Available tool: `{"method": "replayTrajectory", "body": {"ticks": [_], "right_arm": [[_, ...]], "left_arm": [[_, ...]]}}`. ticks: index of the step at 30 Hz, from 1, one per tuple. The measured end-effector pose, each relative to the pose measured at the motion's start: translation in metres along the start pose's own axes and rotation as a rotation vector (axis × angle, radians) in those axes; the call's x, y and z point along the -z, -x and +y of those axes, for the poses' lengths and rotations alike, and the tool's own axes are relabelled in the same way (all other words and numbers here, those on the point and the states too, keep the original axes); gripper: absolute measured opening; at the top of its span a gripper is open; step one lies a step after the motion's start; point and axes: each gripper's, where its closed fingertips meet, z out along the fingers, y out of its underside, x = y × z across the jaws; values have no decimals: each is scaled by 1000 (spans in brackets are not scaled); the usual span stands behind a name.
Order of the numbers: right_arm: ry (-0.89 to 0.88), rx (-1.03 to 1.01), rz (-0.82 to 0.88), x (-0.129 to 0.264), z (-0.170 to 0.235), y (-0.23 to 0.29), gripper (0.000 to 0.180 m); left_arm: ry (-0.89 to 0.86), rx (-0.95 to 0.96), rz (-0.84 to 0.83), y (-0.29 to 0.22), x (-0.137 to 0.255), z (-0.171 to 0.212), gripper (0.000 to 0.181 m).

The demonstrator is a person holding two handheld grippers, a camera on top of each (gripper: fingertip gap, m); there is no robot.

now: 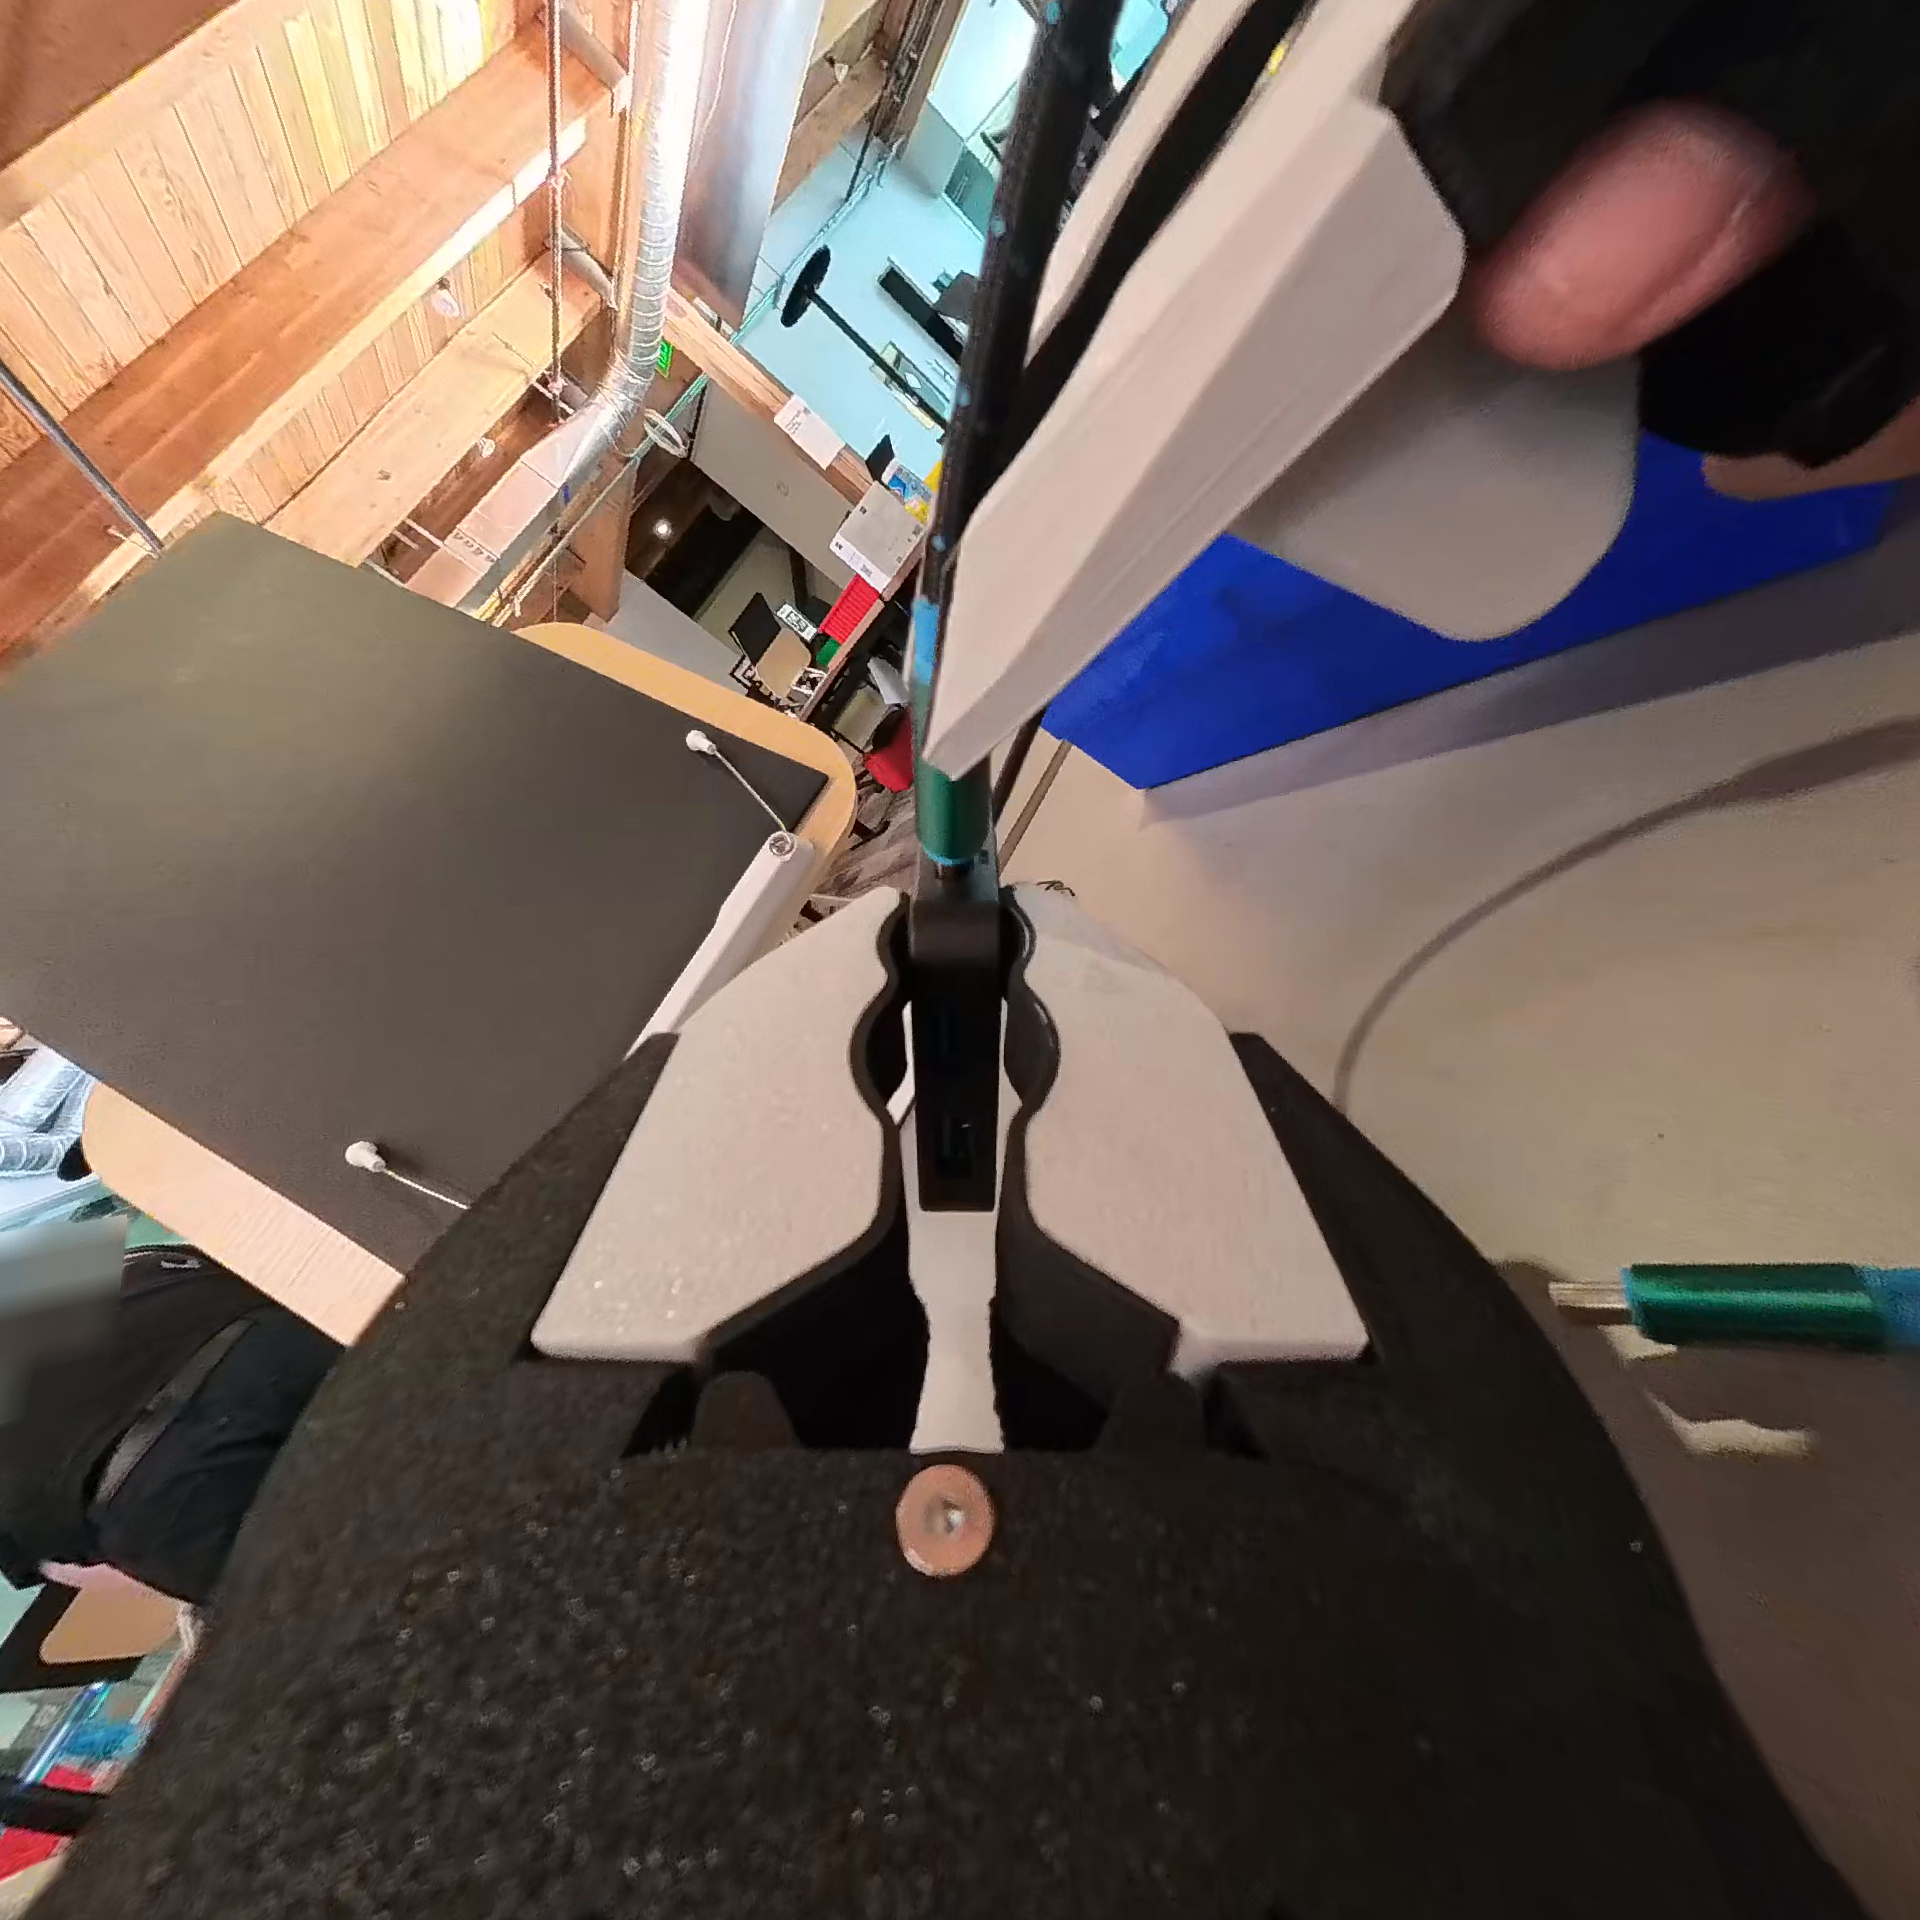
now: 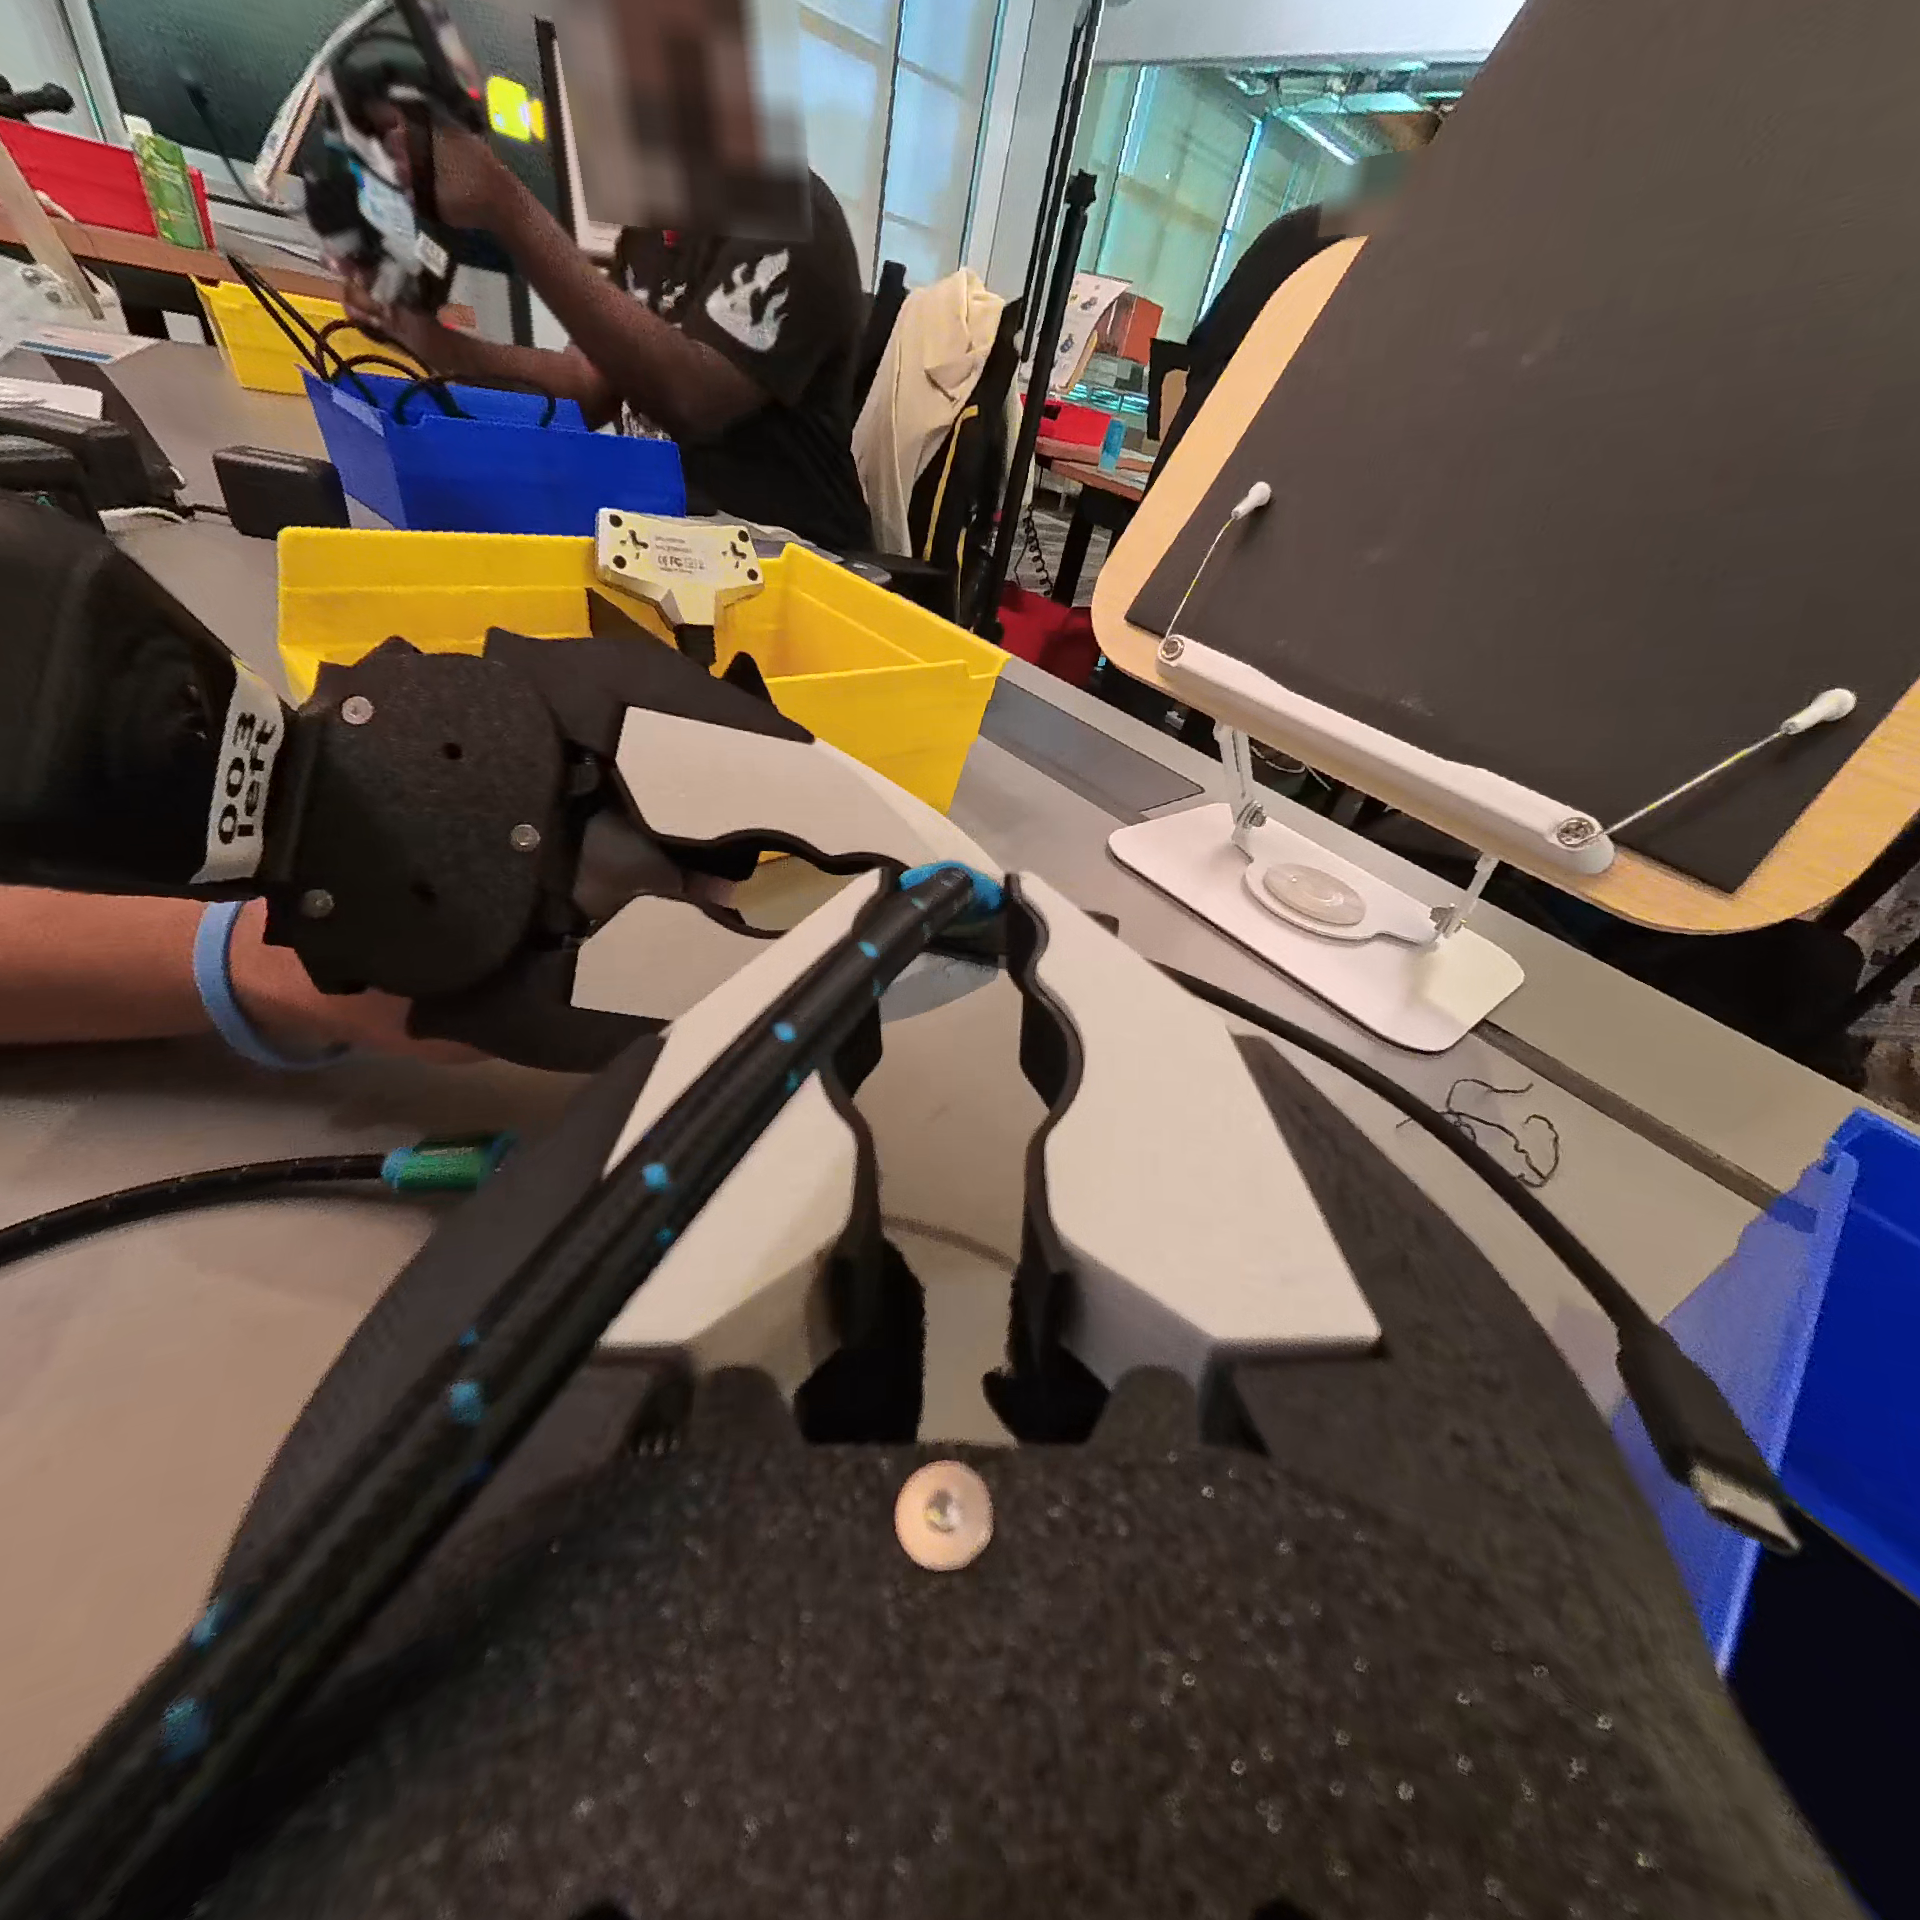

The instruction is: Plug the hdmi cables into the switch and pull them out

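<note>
**Switch clamped in the left claw, cable end pinched in the right**

The left gripper [image 1: 954, 1049] is squeezing a small black switch [image 1: 951, 1081] edge-on between its grey fingers [image 1: 748, 1164], holding it above the table [image 1: 1558, 1039]. A green-collared HDMI plug [image 1: 943, 816] is sitting at the switch's far end, with its black, blue-flecked cable [image 1: 987, 312] running away from it. The picture does not settle whether that plug is fully seated.

The right gripper [image 2: 951, 899] is reaching in from the other side, its fingertips nearly together and pinching the blue-taped end of that cable [image 2: 665, 1164], which is draping back over its left finger [image 2: 748, 1174]. In the left wrist view the right gripper's grey body [image 1: 1195, 436] is crowding the upper right, a gloved hand [image 1: 1662, 239] wrapped around it.

A second green-collared plug [image 2: 442, 1164] is lying loose on the table towards its left edge, its cable trailing off left. A black cable with a bare metal connector [image 2: 1714, 1455] is lying near the right edge, beside a blue bin [image 2: 1849, 1351]. A yellow bin [image 2: 831, 644] is standing towards the far edge, and a tilted black board on a white stand [image 2: 1558, 468] is standing at the far right.
</note>
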Motion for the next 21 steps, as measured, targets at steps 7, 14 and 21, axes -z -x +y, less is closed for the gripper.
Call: {"method": "replayTrajectory", "body": {"ticks": [7, 14, 21], "right_arm": [[22, -103, -54, 0, 3, 1, 20], [37, -98, -28, -2, 6, -2, 20], [7, -205, -84, 9, -10, -16, 38]], "left_arm": [[-2, 19, 15, -3, 3, -4, 13], [10, 28, 20, -3, -1, -1, 13], [-57, 510, -44, 57, 6, -1, 14]]}}
